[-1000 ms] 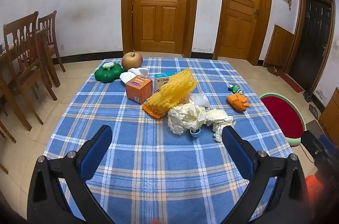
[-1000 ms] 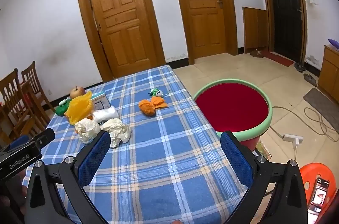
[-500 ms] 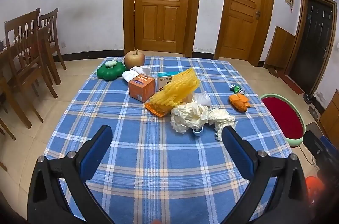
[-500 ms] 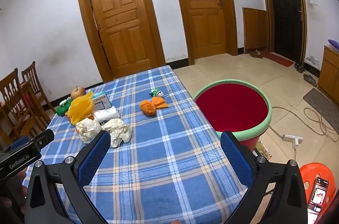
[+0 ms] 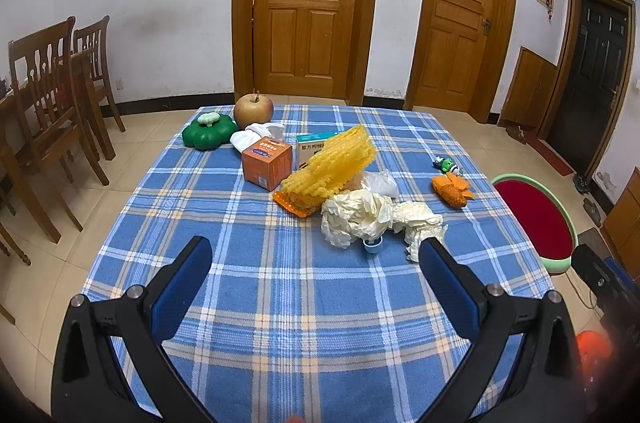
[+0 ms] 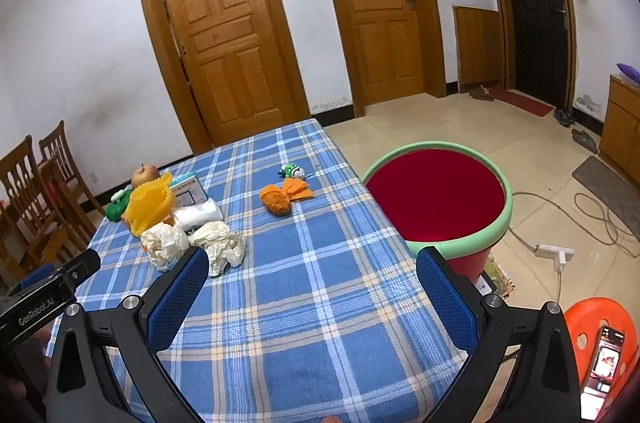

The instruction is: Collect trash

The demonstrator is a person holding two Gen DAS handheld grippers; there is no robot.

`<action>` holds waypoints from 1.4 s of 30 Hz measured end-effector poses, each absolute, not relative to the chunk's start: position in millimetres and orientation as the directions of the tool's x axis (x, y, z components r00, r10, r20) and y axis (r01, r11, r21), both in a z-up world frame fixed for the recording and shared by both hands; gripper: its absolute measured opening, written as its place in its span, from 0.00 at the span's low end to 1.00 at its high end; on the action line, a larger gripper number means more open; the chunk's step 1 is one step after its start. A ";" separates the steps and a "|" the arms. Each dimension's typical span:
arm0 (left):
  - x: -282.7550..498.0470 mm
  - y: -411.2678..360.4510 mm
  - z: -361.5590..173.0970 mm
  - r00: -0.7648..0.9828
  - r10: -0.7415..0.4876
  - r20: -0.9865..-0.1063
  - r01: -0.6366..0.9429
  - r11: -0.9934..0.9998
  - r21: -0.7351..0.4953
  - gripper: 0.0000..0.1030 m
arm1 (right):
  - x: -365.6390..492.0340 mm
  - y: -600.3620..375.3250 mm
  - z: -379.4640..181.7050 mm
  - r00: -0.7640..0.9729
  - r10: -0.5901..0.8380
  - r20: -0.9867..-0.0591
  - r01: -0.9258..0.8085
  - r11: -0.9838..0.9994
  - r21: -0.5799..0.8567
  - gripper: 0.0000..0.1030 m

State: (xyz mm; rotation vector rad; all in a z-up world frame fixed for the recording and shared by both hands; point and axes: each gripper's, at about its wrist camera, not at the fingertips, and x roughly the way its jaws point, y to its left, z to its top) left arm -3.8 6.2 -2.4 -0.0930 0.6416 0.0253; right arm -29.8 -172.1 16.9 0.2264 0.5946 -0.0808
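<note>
Crumpled paper is lying mid-frame on the plaid tablecloth, while the left gripper and right gripper are hovering wide, gripping nothing.

"GenRobot.AI" on left claw body; Chinese characters on teal-white box, only partly legible.

Black grippers, blue-padded fingers

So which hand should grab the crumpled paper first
Left. The crumpled paper lies just ahead between the left gripper's open fingers; the right gripper points more toward the red bin.
</note>
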 end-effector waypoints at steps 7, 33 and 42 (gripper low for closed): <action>-3.6 5.9 -2.2 0.801 -0.005 -0.599 -0.052 0.996 -0.078 0.98 | -29.7 -172.1 15.8 0.824 -0.012 -0.567 0.144 0.971 0.190 1.00; -3.8 5.6 -3.1 0.799 -0.007 -0.602 -0.050 0.996 -0.079 0.98 | -29.2 -171.4 13.9 0.821 -0.007 -0.571 0.145 0.970 0.195 1.00; -5.5 4.5 -5.9 0.797 -0.009 -0.604 -0.050 0.996 -0.080 0.98 | -29.0 -171.3 13.2 0.820 -0.007 -0.572 0.145 0.970 0.196 1.00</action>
